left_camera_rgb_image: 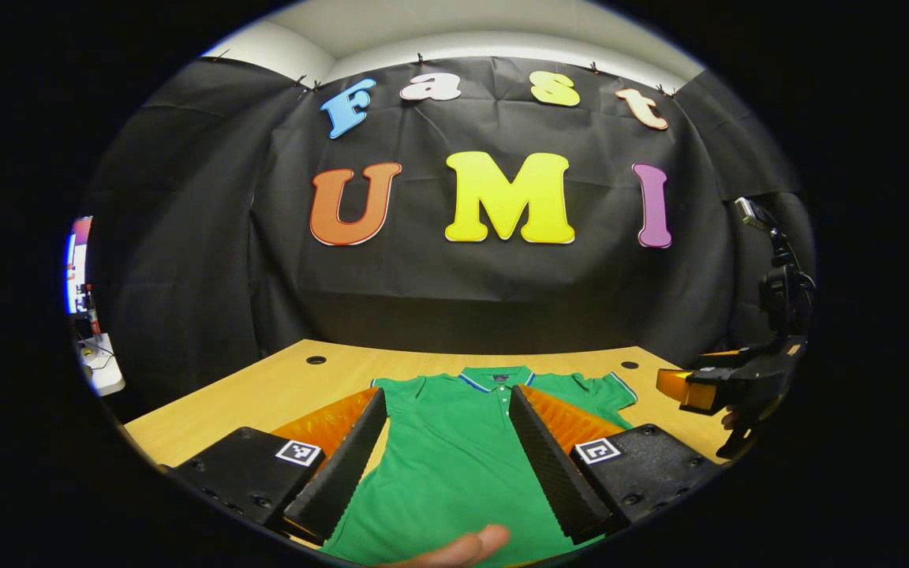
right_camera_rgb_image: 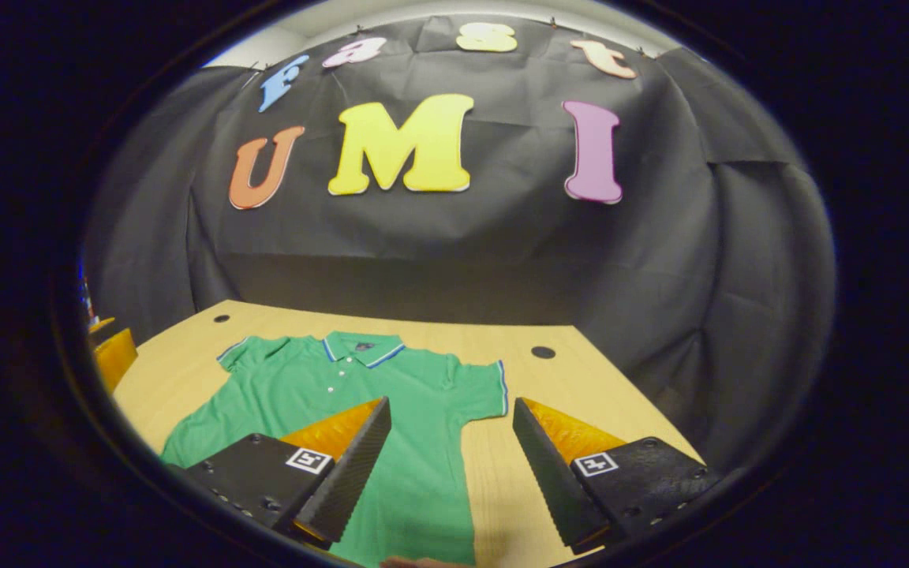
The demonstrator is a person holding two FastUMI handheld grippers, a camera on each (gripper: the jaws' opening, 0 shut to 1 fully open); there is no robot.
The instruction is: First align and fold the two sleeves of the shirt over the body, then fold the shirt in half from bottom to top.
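Observation:
A green polo shirt point(left_camera_rgb_image: 454, 450) with a blue-and-white trimmed collar lies flat and face up on the wooden table point(left_camera_rgb_image: 265, 386), both short sleeves spread out. My left gripper point(left_camera_rgb_image: 448, 402) hovers open above the shirt's body, nothing between its fingers. In the right gripper view the shirt point(right_camera_rgb_image: 360, 394) lies left of centre, its right sleeve point(right_camera_rgb_image: 482, 390) near the middle. My right gripper point(right_camera_rgb_image: 450, 418) is open above the shirt's right side and the bare table point(right_camera_rgb_image: 581, 394). The right gripper point(left_camera_rgb_image: 707, 383) also appears at the far right of the left gripper view.
Round cable holes point(left_camera_rgb_image: 315, 360) point(left_camera_rgb_image: 629, 365) sit near the table's far corners. Black cloth closes off the back and sides. A fingertip point(left_camera_rgb_image: 462, 548) shows at the bottom edge of the left gripper view. A white object point(left_camera_rgb_image: 99, 363) stands beyond the table's left side.

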